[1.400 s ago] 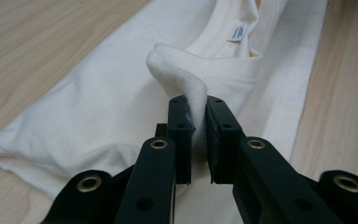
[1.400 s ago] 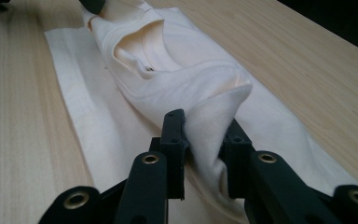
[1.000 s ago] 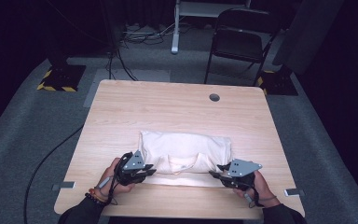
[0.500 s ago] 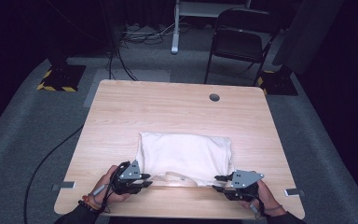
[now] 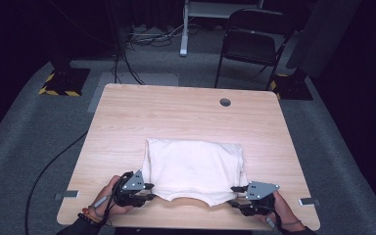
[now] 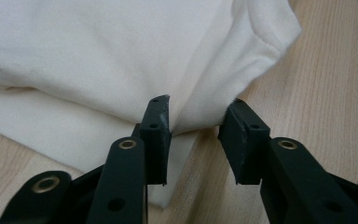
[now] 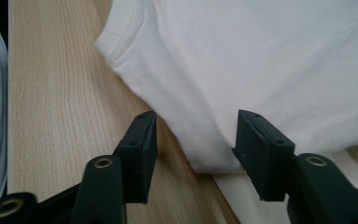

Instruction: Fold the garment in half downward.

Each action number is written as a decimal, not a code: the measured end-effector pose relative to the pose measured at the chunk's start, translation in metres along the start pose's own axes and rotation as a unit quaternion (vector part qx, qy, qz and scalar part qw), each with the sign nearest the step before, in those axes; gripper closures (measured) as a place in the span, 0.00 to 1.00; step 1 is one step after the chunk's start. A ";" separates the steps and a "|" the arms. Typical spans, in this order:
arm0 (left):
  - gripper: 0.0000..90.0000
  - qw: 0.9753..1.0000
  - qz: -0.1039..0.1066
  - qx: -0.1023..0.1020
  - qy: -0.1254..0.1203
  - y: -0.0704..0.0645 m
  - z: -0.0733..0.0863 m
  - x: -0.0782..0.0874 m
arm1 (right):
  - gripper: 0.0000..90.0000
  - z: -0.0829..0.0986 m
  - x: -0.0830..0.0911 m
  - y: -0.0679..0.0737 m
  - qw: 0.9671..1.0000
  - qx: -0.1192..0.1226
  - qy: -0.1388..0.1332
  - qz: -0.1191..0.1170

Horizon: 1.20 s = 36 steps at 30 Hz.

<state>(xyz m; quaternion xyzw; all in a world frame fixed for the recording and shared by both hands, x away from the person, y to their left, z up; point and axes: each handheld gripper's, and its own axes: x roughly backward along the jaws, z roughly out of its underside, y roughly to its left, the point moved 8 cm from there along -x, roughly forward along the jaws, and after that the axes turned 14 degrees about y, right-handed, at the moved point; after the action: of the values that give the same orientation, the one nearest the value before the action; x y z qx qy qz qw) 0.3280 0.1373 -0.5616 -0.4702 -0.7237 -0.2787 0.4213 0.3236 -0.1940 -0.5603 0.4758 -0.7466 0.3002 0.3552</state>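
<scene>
A white t-shirt (image 5: 193, 169) lies folded flat on the wooden table (image 5: 176, 115), neck opening toward the near edge. My left gripper (image 5: 148, 191) sits at its near left corner, held by a hand. In the left gripper view the left gripper (image 6: 198, 135) is open, with a folded edge of the shirt (image 6: 121, 56) reaching into the gap. My right gripper (image 5: 234, 197) is at the near right corner. In the right gripper view the right gripper (image 7: 196, 149) is open around the shirt's corner (image 7: 261, 60), which lies on the wood.
A round cable hole (image 5: 225, 102) sits in the far part of the table. Grey tape marks (image 5: 66, 195) flank the near corners. A black folding chair (image 5: 249, 49) and stands are on the floor beyond the table. The table's near edge (image 7: 8, 93) runs close to the right gripper.
Both grippers have moved toward the near edge, drawing the bunched shirt flat and longer. The shirt's near hem now lies close to the table's front.
</scene>
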 end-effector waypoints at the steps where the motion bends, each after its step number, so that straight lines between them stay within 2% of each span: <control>1: 0.62 1.000 -0.003 0.000 -0.002 0.000 0.001 0.000 | 0.50 0.001 0.002 0.000 1.000 -0.003 -0.002 0.000; 4: 0.59 1.000 0.008 0.008 -0.007 -0.002 0.004 0.002 | 0.47 0.003 0.006 -0.001 1.000 -0.013 -0.009 0.003; 9: 0.51 1.000 0.004 0.019 -0.015 -0.001 0.006 0.006 | 0.38 0.003 0.010 -0.003 1.000 -0.023 -0.013 0.010; 11: 0.50 1.000 0.006 0.016 -0.015 -0.002 0.007 0.007 | 0.34 0.003 0.010 -0.005 0.999 -0.029 -0.012 0.013; 16: 0.26 0.999 -0.004 0.036 -0.021 -0.002 0.008 0.009 | 0.23 0.004 0.010 -0.008 0.999 -0.043 -0.009 0.023; 18: 0.21 0.999 0.008 0.033 -0.023 -0.004 0.007 0.007 | 0.19 0.005 0.010 -0.010 0.998 -0.048 -0.006 0.027; 19: 0.18 0.999 0.010 0.035 -0.027 -0.004 0.006 0.006 | 0.13 0.006 0.010 -0.011 0.998 -0.054 -0.003 0.035; 21: 0.10 0.998 0.012 0.051 -0.036 -0.003 0.005 0.005 | 0.10 0.005 0.010 -0.014 0.997 -0.062 -0.004 0.045; 25: 0.06 0.997 -0.004 0.057 -0.045 0.000 -0.001 0.006 | 0.06 0.003 0.012 -0.016 0.996 -0.074 -0.012 0.046; 28: 0.05 0.997 -0.017 0.049 -0.048 0.000 -0.011 0.006 | 0.05 -0.001 0.011 -0.017 0.996 -0.074 -0.009 0.048; 32: 0.05 0.998 -0.022 0.038 -0.049 -0.001 -0.025 0.003 | 0.05 -0.008 0.007 -0.015 0.997 -0.068 -0.002 0.044; 34: 0.05 0.998 -0.016 0.040 -0.051 0.001 -0.031 0.001 | 0.05 -0.011 0.004 -0.015 0.997 -0.066 0.000 0.037; 36: 0.05 0.997 -0.012 0.040 -0.058 0.003 -0.036 0.000 | 0.05 -0.013 0.001 -0.016 0.997 -0.066 0.005 0.040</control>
<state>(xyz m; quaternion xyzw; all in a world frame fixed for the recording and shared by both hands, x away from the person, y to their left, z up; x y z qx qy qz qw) 0.3429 0.1094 -0.5438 -0.4596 -0.7629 -0.2274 0.3937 0.3412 -0.1905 -0.5508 0.4197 -0.7814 0.2666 0.3772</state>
